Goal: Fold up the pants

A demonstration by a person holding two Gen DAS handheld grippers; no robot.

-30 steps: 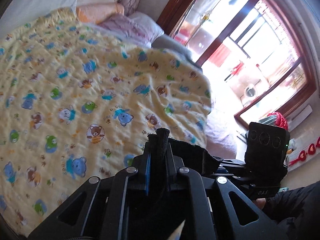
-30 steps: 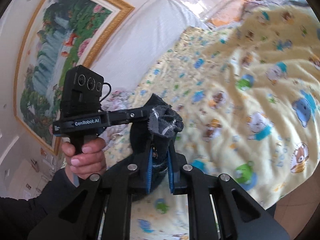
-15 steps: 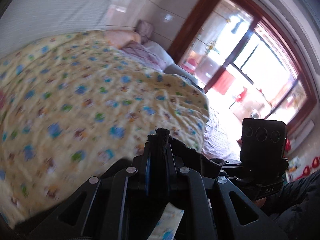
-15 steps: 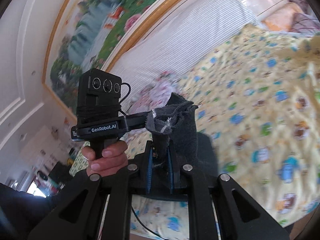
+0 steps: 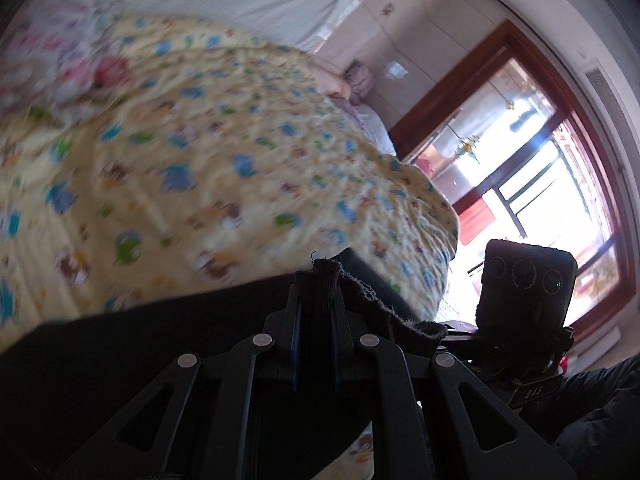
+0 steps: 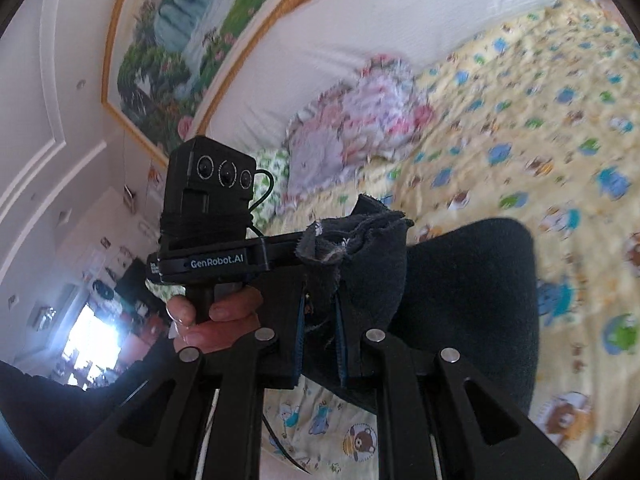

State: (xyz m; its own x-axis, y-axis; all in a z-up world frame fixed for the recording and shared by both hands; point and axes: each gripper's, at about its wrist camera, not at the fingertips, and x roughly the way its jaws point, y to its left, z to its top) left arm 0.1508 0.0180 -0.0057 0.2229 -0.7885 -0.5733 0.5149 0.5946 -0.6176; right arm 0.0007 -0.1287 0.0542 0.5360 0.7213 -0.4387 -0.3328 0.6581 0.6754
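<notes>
The dark pants (image 5: 140, 352) hang lifted above the bed, stretched out to the left in the left wrist view. My left gripper (image 5: 316, 300) is shut on a bunched edge of the pants. My right gripper (image 6: 320, 304) is shut on another frayed edge of the pants (image 6: 460, 292), which drape to the right over the bed. Each gripper appears in the other's view, close beside it: the right one (image 5: 524, 300) at right, the left one (image 6: 216, 236) at left, held by a hand.
A yellow cartoon-print blanket (image 5: 200, 160) covers the bed below. A floral pillow (image 6: 360, 120) lies near the white headboard (image 6: 360, 32). A framed painting (image 6: 192, 20) hangs on the wall. A wood-framed window (image 5: 540, 160) is at right.
Both grippers have risen and tilted upward with the pants in them. The pants now spread out wide over the blanket. The views are blurred by motion.
</notes>
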